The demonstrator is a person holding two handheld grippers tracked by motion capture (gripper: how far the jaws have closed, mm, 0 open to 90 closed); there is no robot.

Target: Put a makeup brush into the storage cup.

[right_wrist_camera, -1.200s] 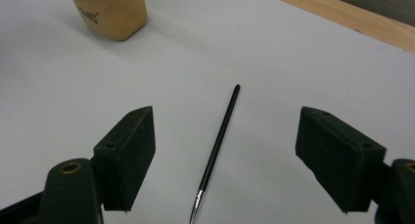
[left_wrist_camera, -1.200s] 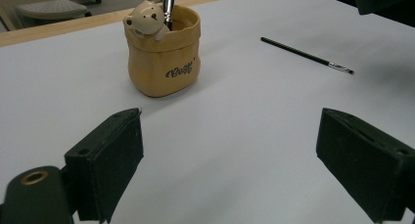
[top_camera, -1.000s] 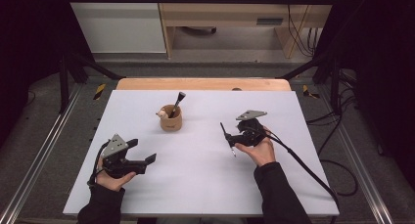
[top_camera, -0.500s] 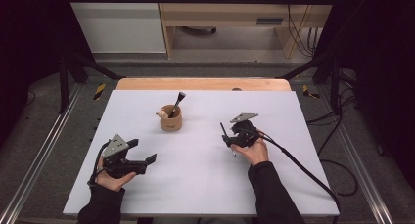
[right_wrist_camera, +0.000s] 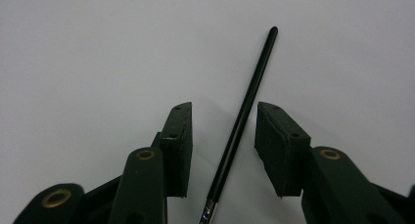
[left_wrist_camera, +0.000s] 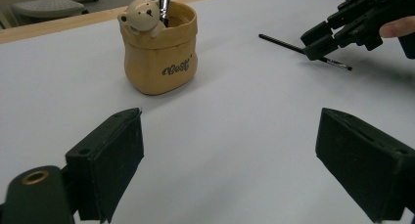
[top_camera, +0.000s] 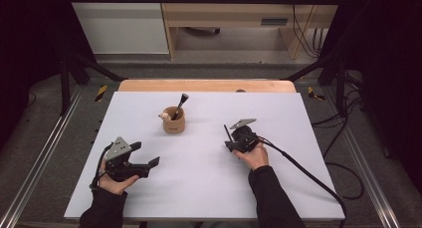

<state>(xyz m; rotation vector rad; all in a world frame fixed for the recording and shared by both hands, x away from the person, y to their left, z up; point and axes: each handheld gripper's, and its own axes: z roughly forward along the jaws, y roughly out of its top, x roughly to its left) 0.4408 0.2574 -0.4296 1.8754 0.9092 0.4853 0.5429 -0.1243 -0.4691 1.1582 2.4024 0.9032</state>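
Between my right gripper's (right_wrist_camera: 222, 150) parted jaws lies the thin black brush (right_wrist_camera: 243, 117), lengthwise along them, unclamped; my left gripper (left_wrist_camera: 235, 170) gapes farther off.

Brush (right_wrist_camera: 242, 120) bristle end cut off at bottom edge — pot (left_wrist_camera: 160, 50) lettering too blurred to read.

A person's left gripper (top_camera: 149, 164) rests low on the white table (top_camera: 199, 188), jaws parted. Up and right of it stands a tan bear-faced pot (top_camera: 173, 120) holding a dark-handled brush (top_camera: 180, 104). The right gripper (top_camera: 230, 141) hovers over a thin black stick (top_camera: 227, 133).
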